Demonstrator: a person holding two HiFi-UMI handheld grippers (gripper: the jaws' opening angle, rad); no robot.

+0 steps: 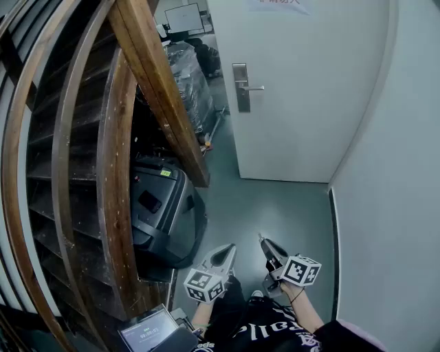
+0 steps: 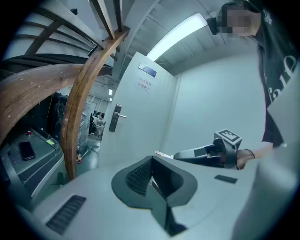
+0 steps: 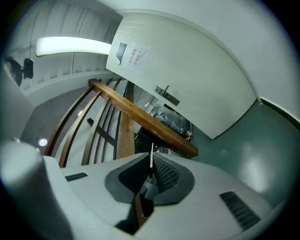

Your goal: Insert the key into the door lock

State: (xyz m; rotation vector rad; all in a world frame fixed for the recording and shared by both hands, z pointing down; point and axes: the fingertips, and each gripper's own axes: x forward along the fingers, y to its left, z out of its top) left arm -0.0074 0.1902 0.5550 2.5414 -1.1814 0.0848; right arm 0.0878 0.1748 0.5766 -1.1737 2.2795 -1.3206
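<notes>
Right gripper view, key [image 3: 152,150] pinched in right gripper [image 3: 150,162]

The key [image 3: 151,150] showed only as a thin pale sliver, edge-on, its lower part buried between the right gripper's [image 3: 150,160] jaws. The keyhole on the lock plate [image 1: 240,88] was too small to make out. The notice [image 1: 278,3] on the door [image 1: 302,103], perhaps printed text, was cut by the top edge.
</notes>
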